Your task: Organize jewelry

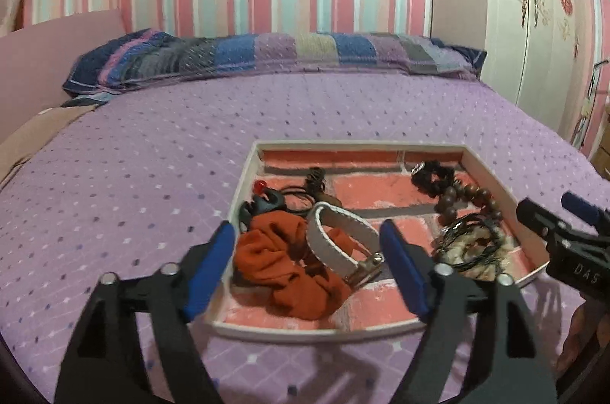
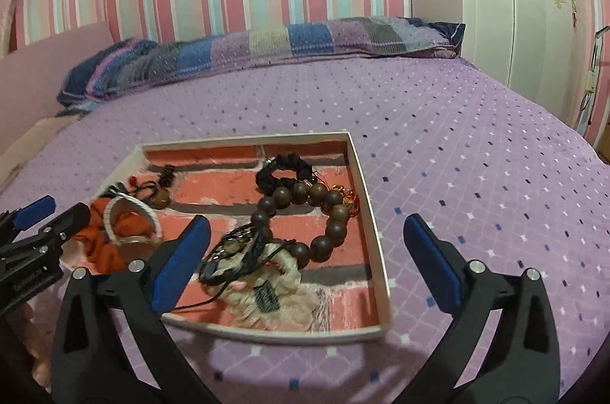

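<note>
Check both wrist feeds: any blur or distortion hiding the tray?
Left wrist: fisheye bends the tray rim; near rim and left gripper fingers slightly smeared; orange scrunchie legible. Right wrist: same curvature; tangled dark cord blurred, wooden bead bracelet sharp.

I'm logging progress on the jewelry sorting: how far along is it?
Done: the wooden bead bracelet, orange scrunchie, white strap and black scrunchie lie jumbled in the tray. In hand: nothing; left hand-held gripper and right hand-held gripper hover open. Left: any sorting.
</note>
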Available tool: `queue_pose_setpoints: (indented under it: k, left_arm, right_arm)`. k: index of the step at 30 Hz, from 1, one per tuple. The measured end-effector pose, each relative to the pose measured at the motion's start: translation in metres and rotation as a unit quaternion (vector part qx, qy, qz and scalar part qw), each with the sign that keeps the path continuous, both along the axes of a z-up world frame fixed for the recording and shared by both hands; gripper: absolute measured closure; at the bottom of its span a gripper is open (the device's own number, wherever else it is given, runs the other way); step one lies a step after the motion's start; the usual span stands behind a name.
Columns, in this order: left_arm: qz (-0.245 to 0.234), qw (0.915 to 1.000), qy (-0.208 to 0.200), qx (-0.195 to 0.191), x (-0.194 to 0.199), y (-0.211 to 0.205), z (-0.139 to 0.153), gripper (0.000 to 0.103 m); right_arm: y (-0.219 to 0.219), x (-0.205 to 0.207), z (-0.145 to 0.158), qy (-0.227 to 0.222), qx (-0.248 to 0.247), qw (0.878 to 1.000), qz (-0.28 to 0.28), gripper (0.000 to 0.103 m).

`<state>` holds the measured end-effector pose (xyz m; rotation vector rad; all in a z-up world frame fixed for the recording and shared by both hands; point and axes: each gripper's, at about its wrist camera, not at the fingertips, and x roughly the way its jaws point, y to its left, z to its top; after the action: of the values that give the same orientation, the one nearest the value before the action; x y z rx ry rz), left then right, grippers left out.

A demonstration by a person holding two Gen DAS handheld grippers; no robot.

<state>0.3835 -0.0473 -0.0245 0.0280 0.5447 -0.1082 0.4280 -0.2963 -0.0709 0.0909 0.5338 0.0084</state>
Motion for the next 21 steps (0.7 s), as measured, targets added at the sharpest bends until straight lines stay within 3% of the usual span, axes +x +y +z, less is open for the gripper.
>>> queue_pose_setpoints:
  k: [2,5,9,13,21]
  left_arm:
    - [-0.001,0.9999,-0.008,0.007,-0.014,0.003,0.01,0.022]
    - [0.005,0.9995,-0.019,0.026,-0.041,0.009,0.021,0.008]
    - [0.006,0.9999,0.0,0.009,-0.079,0.022,0.025,0.008]
    - [0.025,0.9994,0.014,0.02,-0.12,0.028,0.022,0.007]
    - [0.036,0.9989,0.02,0.023,-0.217,0.034,0.023,0.007]
  right_arm:
    - [-0.001,-0.015,0.003,-0.006,0.007,1.0,0.007,0.004]
    - [0.001,-0.038,0.006,0.0,-0.002,1.0,0.004,0.004]
    - [0.008,-0.079,0.01,-0.001,-0.011,1.0,0.011,0.004]
    - [0.02,-0.134,0.015,-0.003,-0.036,0.999,0.015,0.004]
    - [0.044,-0.219,0.028,0.0,-0.037,0.999,0.01,0.004]
